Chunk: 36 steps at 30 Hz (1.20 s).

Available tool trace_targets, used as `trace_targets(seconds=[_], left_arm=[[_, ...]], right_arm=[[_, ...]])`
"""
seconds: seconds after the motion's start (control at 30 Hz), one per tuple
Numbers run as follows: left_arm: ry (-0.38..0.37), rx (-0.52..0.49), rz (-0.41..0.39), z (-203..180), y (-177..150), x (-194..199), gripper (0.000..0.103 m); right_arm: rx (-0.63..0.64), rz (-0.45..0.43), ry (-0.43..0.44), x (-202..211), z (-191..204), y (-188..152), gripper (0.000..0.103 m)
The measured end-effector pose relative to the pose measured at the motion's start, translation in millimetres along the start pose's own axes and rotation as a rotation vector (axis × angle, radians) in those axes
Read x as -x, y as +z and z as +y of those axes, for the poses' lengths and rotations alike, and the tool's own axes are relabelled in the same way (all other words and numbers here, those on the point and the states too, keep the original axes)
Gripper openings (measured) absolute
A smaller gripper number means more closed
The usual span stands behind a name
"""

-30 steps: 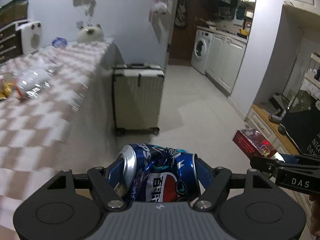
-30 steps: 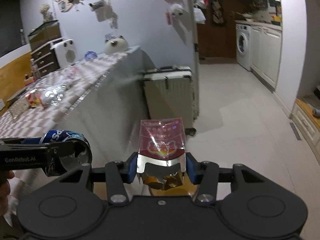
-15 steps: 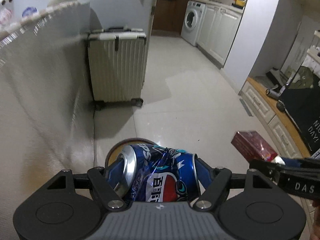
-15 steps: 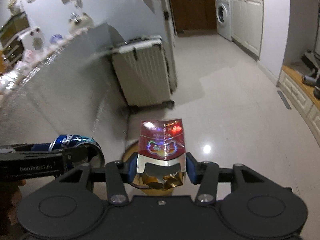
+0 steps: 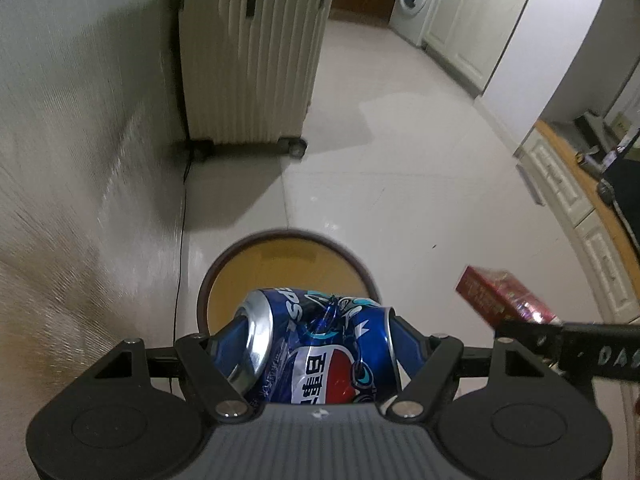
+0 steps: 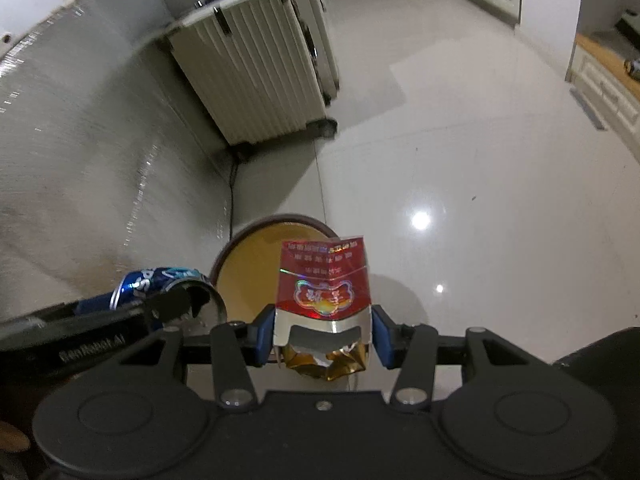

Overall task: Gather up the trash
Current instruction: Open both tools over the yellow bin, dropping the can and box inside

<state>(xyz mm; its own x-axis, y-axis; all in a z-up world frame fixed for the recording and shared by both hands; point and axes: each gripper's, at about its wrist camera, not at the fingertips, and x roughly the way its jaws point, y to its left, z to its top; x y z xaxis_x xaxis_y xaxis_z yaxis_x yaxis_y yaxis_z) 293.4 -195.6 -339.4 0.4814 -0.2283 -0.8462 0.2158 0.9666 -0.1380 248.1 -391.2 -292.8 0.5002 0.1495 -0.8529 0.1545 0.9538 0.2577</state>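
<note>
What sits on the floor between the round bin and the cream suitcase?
Only bare pale floor tiles between the bin and the suitcase, plus a thin dark cable along the wall; the left wrist view shows it best.

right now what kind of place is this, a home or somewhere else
Most likely a home, an open living area beside a kitchen or laundry corner: a washing machine stands among white cabinets, a suitcase is parked on the tiled floor, and a bin sits below.

I note my left gripper (image 5: 320, 344) angled steeply downward, jaws wide and clamped on a crushed can (image 5: 316, 348). My right gripper (image 6: 322, 334), just beside it, is pitched likewise, jaws narrower, gripping a red packet (image 6: 324, 288).
</note>
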Motion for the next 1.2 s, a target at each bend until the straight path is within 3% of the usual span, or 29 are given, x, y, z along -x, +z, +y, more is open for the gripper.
trace_targets(seconds=[0.3, 0.63, 1.2], left_arm=[[0.03, 0.001, 0.075, 36, -8, -75, 0.076], [0.025, 0.033, 0.139, 58, -15, -119, 0.076], [0.027, 0.024, 0.16, 66, -18, -147, 0.076]], right_arm=[[-0.024, 0.115, 0.004, -85, -7, 16, 0.05], [-0.038, 0.229, 0.012, -167, 12, 21, 0.05], [-0.058, 0.265, 0.002, -205, 21, 14, 0.057]])
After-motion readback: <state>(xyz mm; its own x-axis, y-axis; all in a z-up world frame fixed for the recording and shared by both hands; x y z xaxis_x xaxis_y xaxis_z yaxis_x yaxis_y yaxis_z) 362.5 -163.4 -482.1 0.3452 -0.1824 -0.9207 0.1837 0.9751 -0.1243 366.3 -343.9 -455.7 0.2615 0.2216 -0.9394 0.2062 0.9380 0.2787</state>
